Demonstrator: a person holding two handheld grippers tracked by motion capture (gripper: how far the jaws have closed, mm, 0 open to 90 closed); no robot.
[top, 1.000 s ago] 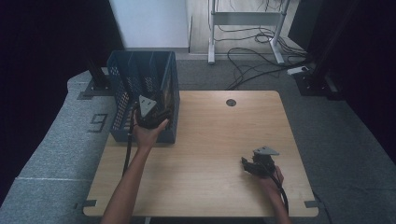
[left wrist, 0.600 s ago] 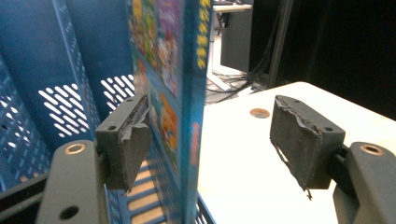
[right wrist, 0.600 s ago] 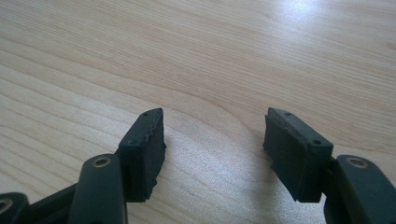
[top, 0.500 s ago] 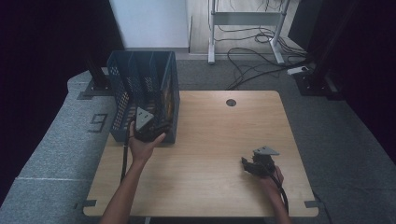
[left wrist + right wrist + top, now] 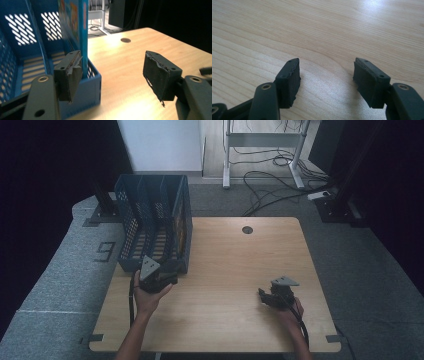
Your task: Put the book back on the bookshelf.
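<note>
High view: left gripper [image 5: 167,276], jaws spread and holding nothing, sits right by the crate's [image 5: 131,220] near corner, where a book [image 5: 75,25] stands upright just ahead.

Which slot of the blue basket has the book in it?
The slot on the table's side of the blue file basket, nearest the left gripper. A colourful book stands upright there; the other slots look empty.
</note>
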